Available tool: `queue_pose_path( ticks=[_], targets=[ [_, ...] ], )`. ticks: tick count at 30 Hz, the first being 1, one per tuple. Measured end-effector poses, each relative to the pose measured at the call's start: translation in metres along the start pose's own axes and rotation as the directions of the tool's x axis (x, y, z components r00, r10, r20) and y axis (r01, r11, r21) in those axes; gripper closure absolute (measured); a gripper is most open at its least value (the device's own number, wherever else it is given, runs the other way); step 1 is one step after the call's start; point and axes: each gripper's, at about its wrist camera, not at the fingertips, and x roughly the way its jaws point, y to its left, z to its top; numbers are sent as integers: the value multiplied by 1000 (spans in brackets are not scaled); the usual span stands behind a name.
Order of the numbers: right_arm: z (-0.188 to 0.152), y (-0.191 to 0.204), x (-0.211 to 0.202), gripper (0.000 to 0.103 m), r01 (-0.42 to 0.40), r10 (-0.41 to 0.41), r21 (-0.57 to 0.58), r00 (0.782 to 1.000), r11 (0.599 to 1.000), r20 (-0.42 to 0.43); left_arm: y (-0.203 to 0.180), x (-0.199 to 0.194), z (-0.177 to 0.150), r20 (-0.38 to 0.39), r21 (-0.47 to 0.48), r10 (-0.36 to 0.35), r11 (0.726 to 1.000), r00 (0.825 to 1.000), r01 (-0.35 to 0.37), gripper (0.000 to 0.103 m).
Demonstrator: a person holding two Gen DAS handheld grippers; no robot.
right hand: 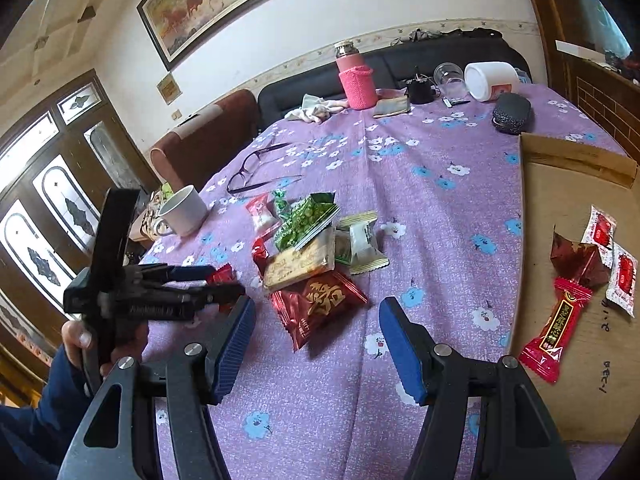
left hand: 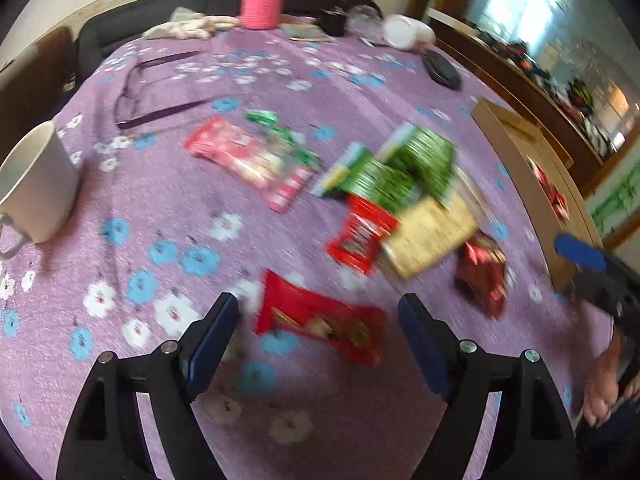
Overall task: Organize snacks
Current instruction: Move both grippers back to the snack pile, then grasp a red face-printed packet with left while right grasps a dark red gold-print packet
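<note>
A pile of snack packets lies on the purple floral tablecloth (right hand: 440, 208): green pea packets (right hand: 306, 218), a yellow biscuit pack (right hand: 298, 266), a white packet (right hand: 364, 240) and a dark red packet (right hand: 318, 306). My left gripper (left hand: 320, 320) is open just above a long red packet (left hand: 320, 320); it also shows in the right wrist view (right hand: 222, 284), at the pile's left. My right gripper (right hand: 316, 340) is open and empty, just short of the dark red packet. A cardboard box (right hand: 568, 240) at right holds several red packets (right hand: 556, 332).
A white mug (right hand: 184, 210) and glasses (right hand: 256, 168) lie left of the pile. At the table's far end stand a pink bottle (right hand: 356, 80), a cloth (right hand: 316, 110), a glass (right hand: 450, 78), a white jar (right hand: 492, 80) and a dark case (right hand: 512, 114).
</note>
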Motion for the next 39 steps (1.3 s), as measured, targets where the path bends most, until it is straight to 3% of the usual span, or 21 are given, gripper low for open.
queue_pose_path(
  ticks=[5, 10, 15, 17, 19, 26, 30, 32, 34, 39],
  targets=[
    [-1, -4, -2, 34, 1, -1, 11, 1000, 1000, 4, -22, -24, -22, 18, 104, -106, 989, 994, 104, 21],
    [-3, -6, 0, 34, -9, 9, 23, 1000, 1000, 2, -11, -32, -15, 76, 95, 21, 995, 997, -28, 21],
    [-4, -6, -2, 34, -10, 9, 27, 1000, 1000, 5, -16, -12, -1, 67, 181, 33, 983, 997, -44, 21],
    [-4, -7, -3, 34, -8, 8, 28, 1000, 1000, 8, -20, -3, 0, 35, 203, 7, 979, 999, -14, 25],
    [-3, -8, -3, 34, -8, 8, 30, 1000, 1000, 6, -24, -1, -6, 17, 229, 2, 973, 1000, -5, 41],
    [1, -4, 10, 34, -23, 27, 66, 998, 998, -56, -36, -4, -27, 18, 263, 43, 964, 999, -47, 50],
    [8, -8, 30, 34, -11, 36, 181, 990, 983, -136, -41, 1, -22, 37, 242, 67, 967, 997, -74, 50],
    [10, -13, 40, 34, -1, 43, 239, 984, 971, -172, -45, 2, -21, 53, 236, 74, 968, 996, -85, 56],
    [11, -17, 52, 34, 4, 58, 297, 978, 955, -202, -48, 2, -21, 64, 229, 70, 970, 995, -83, 73],
    [14, -11, 75, 34, 46, 31, 318, 972, 947, -234, -45, 2, -20, 76, 207, 53, 976, 996, -68, 73]
  ],
)
